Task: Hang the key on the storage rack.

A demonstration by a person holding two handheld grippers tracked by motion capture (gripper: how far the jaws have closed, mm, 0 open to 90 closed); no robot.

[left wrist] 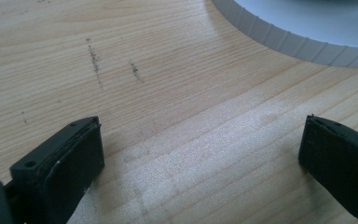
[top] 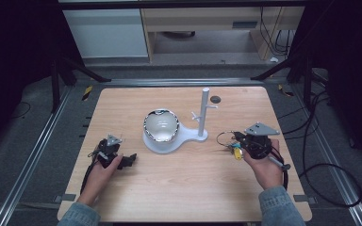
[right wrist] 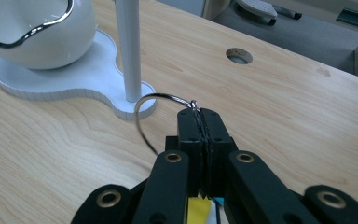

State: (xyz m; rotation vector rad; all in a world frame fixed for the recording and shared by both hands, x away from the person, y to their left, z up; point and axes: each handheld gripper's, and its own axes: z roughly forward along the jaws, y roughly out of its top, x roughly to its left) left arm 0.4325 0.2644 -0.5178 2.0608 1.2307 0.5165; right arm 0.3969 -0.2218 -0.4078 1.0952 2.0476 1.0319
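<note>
Wire ring (right wrist: 156, 109) pinched in right tool (right wrist: 200, 116); left tool (left wrist: 200, 154) low, jaws wide.

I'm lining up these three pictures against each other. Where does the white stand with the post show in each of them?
High view: the white stand sits mid-table, bowl on its wide end, post at its right end.
Left gripper view: a ribbed edge of its base curves across the top right corner.
Right gripper view: upper left, post rising out of frame.
Shared landmark: the stand's ribbed base edge on the wooden table.
</note>
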